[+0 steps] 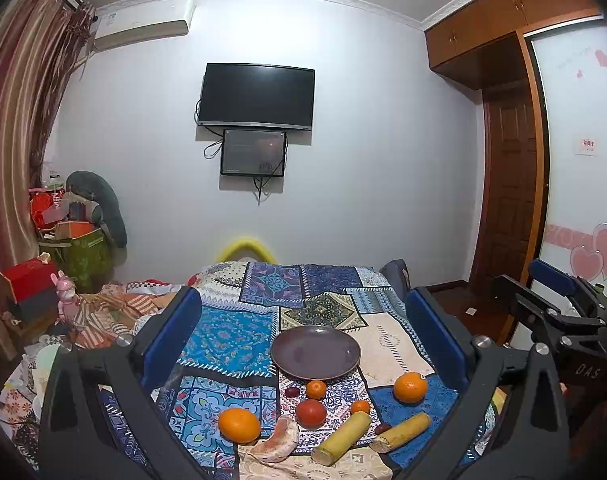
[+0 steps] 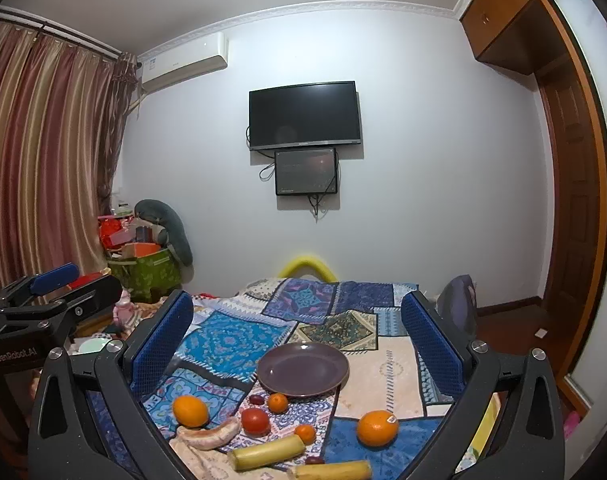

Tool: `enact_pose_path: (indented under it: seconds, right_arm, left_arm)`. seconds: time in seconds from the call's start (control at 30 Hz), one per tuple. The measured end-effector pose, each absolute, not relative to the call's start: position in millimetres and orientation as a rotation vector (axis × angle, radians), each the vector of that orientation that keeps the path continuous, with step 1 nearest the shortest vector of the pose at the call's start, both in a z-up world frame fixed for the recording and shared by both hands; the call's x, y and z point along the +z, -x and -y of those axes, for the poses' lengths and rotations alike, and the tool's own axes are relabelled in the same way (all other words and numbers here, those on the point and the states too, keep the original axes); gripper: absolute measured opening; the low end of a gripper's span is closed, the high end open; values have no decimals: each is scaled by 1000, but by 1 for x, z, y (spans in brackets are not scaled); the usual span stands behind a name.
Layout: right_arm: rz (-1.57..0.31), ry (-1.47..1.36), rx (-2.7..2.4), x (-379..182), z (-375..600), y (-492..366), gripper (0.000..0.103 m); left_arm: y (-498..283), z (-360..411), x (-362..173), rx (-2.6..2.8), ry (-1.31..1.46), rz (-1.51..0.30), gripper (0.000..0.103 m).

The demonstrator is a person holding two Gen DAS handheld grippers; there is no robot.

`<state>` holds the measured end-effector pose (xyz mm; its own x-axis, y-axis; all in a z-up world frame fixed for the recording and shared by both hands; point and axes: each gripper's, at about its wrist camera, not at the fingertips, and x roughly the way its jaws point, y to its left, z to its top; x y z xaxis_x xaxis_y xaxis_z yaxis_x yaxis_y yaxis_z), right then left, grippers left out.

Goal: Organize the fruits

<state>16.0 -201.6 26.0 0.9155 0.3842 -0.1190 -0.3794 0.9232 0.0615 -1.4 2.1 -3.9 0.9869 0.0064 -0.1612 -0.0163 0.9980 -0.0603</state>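
Note:
An empty dark purple plate (image 1: 315, 353) (image 2: 302, 369) sits on a patchwork cloth. In front of it lie two large oranges (image 1: 239, 425) (image 1: 410, 387), two small mandarins (image 1: 316, 389) (image 1: 360, 407), a red tomato (image 1: 310, 413), a small dark date (image 1: 291, 392), a pinkish pomelo wedge (image 1: 274, 441) and two yellow-green cane pieces (image 1: 342, 437) (image 1: 402, 432). My left gripper (image 1: 303, 328) is open and empty, above and behind the fruit. My right gripper (image 2: 297, 332) is open and empty too. In the right wrist view the oranges (image 2: 190, 411) (image 2: 377, 427) and tomato (image 2: 255, 421) show.
The cloth-covered table (image 1: 231, 336) has clutter on its left side, with a pink toy (image 1: 66, 294) and boxes (image 1: 27, 280). A wall with a TV (image 1: 257, 96) lies beyond. A wooden wardrobe and door (image 1: 511, 184) stand right. The other gripper shows at each view's edge (image 1: 559, 312) (image 2: 35, 312).

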Motion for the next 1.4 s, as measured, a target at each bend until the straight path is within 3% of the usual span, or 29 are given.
enact_pose_path:
  seconds: [1.4]
  right_arm:
    - [-140, -58, 405, 23, 204, -19, 103]
  left_arm:
    - [-1, -3, -4, 13, 74, -156, 103]
